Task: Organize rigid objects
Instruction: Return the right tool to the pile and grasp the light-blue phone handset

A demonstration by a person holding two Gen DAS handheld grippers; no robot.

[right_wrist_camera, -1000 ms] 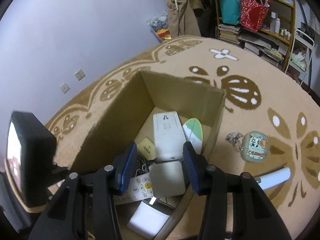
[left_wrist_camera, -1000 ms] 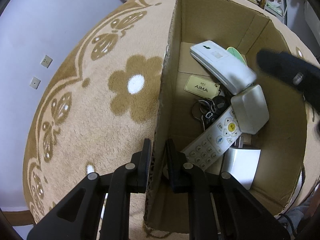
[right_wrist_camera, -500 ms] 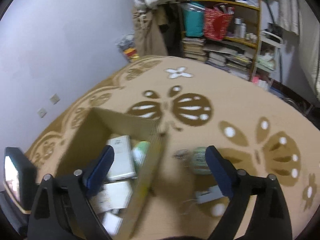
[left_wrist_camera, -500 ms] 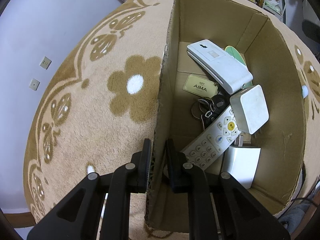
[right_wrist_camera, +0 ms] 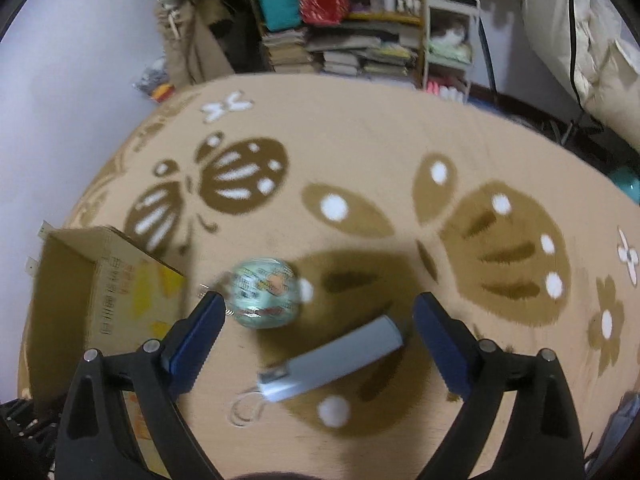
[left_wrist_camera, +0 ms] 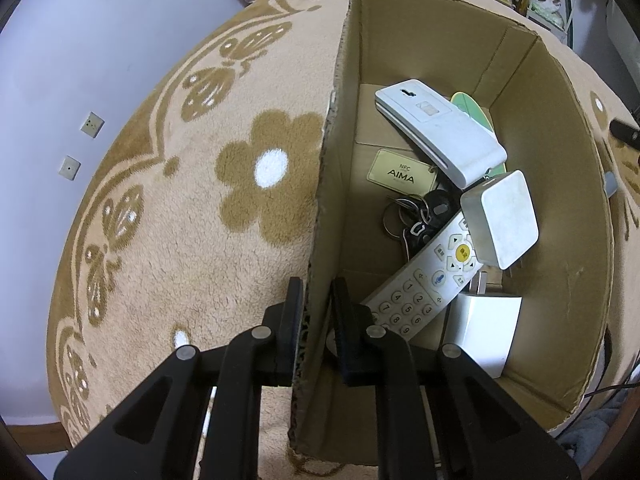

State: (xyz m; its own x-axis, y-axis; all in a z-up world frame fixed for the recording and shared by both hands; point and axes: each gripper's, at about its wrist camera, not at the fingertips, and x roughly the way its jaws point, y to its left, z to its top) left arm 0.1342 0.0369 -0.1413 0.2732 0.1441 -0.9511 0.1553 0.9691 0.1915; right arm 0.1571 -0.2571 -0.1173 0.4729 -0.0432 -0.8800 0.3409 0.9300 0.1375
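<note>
Covering the floor is a tan carpet (right_wrist_camera: pixel 360 152) with brown butterfly and flower patterns, running up to a cluttered bookshelf (right_wrist_camera: pixel 340 36) at the far wall. On it is sitting an open cardboard box (left_wrist_camera: pixel 560 160), and the left gripper (left_wrist_camera: pixel 316 320) is pinching the box's near wall between its nearly closed fingers, apparently to steady the box while things are being dropped in. Already lying inside are a white remote control (left_wrist_camera: pixel 424 280), a long white device (left_wrist_camera: pixel 440 132), a bunch of keys (left_wrist_camera: pixel 412 216) beside an AIMA card (left_wrist_camera: pixel 400 172), a white rounded box (left_wrist_camera: pixel 504 220) and a white charger (left_wrist_camera: pixel 484 328).

The right gripper (right_wrist_camera: pixel 316 344) is hovering over the carpet just beside the box, its blue fingers (right_wrist_camera: pixel 196 336) standing wide with nothing gripped. Between them, on the carpet, are lying a grey stick-shaped item with a cord loop (right_wrist_camera: pixel 332 364) and, near the left finger, a round pale-green case with a cartoon print (right_wrist_camera: pixel 264 296). These look like the items left to collect; the wide spread suits taking the grey stick across its width.
</note>
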